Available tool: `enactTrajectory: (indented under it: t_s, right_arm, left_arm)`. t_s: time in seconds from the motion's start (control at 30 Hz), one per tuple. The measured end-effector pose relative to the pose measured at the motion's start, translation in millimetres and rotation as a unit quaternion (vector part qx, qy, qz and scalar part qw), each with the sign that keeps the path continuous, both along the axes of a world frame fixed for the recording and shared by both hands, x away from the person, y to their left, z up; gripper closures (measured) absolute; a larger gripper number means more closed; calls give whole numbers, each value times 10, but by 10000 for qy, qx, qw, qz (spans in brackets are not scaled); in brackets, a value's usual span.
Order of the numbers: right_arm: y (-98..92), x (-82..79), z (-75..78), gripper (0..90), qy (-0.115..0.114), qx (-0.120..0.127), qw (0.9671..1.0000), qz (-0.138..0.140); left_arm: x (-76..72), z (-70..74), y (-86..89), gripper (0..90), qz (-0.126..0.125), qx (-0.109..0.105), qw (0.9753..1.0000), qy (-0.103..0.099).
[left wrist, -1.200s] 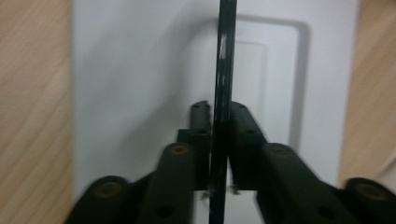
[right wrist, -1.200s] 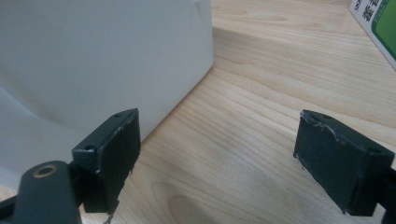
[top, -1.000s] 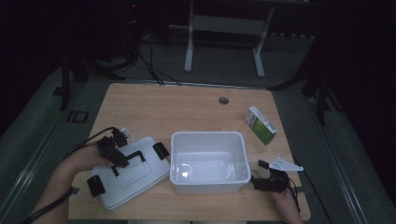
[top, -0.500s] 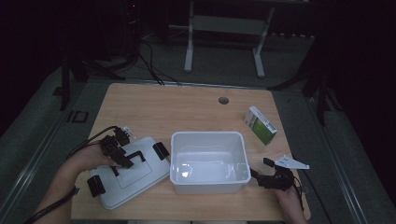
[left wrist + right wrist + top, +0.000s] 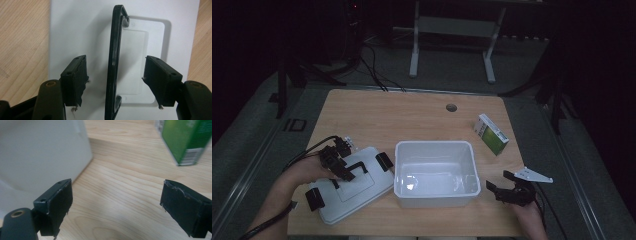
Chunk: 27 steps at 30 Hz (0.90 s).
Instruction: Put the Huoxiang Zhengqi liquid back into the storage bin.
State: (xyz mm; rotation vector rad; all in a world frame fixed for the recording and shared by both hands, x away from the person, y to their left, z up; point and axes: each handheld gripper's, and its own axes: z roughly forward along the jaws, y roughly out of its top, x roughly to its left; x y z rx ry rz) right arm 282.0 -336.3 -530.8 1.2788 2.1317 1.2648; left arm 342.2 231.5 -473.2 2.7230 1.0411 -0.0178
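Two grippers, both open: the left gripper (image 5: 115,82) straddles the lid's handle (image 5: 115,60), ungrabbed, at lower left; the right gripper (image 5: 502,184) waits empty beside the uncovered tub (image 5: 434,172). Closing it all remains.

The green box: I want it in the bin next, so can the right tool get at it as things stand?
Probably yes. The right tool is open near the table's front edge, and only bare wood lies between it and the green box; the white bin sits off to its side.

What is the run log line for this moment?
left tongs: open astride lid handle | right tongs: open, beside white bin
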Motion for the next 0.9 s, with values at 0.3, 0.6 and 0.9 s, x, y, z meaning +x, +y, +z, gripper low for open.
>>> enactTrajectory:
  t_s: [0.3,0.6,0.9]
  right_arm:
    - [-86,31,128,164,72,-281,9996,-60]
    - [-150,198,246,229,139,-384,9991,74]
    - [-179,399,486,238,141,-564,9983,90]
  left_arm:
    - [-11,21,25,355,37,-7,10000,16]
    - [-20,9,30,355,13,-27,10000,78]
    - [-31,8,37,356,-11,8,9999,120]
